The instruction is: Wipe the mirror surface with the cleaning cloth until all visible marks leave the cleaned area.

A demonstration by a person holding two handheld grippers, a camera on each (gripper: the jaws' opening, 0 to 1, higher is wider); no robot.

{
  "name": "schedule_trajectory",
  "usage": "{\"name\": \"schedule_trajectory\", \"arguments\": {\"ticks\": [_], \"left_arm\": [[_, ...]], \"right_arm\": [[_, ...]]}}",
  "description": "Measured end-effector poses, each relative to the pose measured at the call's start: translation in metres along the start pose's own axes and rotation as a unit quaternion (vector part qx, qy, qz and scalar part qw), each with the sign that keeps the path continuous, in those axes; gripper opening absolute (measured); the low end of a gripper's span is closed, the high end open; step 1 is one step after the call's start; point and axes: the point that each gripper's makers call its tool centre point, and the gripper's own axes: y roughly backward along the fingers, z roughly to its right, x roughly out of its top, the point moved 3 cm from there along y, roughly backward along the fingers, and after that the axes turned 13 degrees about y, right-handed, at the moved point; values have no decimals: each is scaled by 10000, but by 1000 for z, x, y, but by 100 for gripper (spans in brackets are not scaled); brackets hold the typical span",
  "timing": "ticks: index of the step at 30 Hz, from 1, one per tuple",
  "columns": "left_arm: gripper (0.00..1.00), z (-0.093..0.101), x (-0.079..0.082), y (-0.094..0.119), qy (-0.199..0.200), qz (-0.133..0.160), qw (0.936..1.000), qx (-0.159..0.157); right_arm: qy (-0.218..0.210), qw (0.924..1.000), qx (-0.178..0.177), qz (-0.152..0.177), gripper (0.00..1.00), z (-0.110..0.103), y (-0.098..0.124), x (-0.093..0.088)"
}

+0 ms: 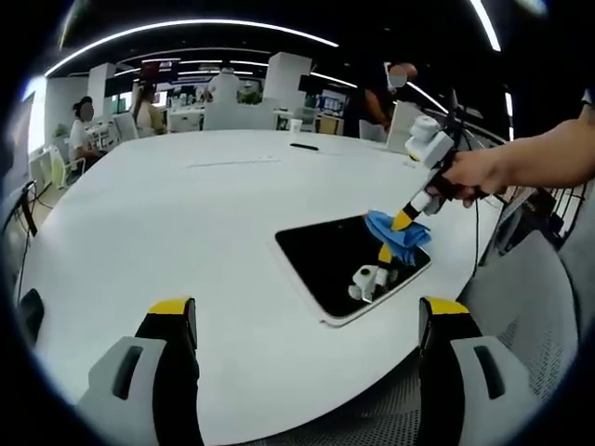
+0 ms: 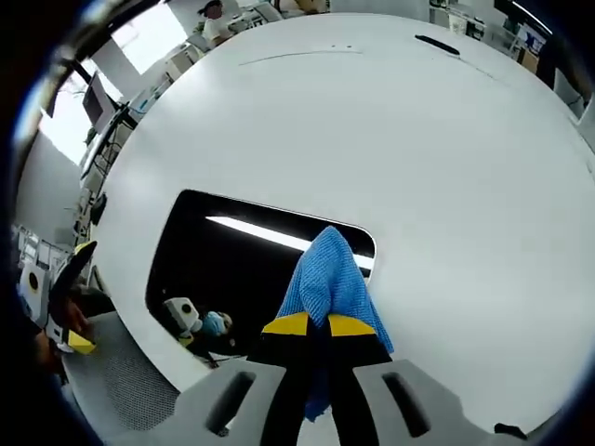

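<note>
Right gripper (image 2: 310,327), jaws pinched tight on the blue cloth (image 2: 327,279), is pressed at the mirror's (image 2: 223,265) 3 o'clock edge on the white bench (image 2: 372,121). Cloth: soft, light; best gripped bunched. Mirror: fragile, slick. Left gripper (image 1: 307,321) is held wide apart w/ nothing in it.

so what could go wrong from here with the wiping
1. The mirror lies close to the table edge nearest the person, so a push toward that edge might slide it off.
2. The right gripper pinches only part of the blue cloth; it could bunch or slip free mid-stroke.
3. The left gripper is open and away from the mirror, so nothing steadies it.
</note>
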Motion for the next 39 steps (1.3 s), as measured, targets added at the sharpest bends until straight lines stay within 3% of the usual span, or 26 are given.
{"name": "schedule_trajectory", "arguments": {"ticks": [10, 17, 31, 39], "left_arm": [[99, -1, 0, 1, -2, -56, 10000, 46], [97, -6, -3, 1, -176, -170, 9996, 133], [97, -2, -3, 1, -184, -131, 9997, 39], [97, -7, -1, 2, -173, -93, 9998, 104]], "right_arm": [[4, 10000, -90, -2, 0, 18, -11, 24], [18, 10000, -58, -21, 0, 22, -12, 31], [8, 9999, -139, 13, 0, 21, -10, 32], [37, 9999, -99, -126, 0, 21, -9, 31]]}}
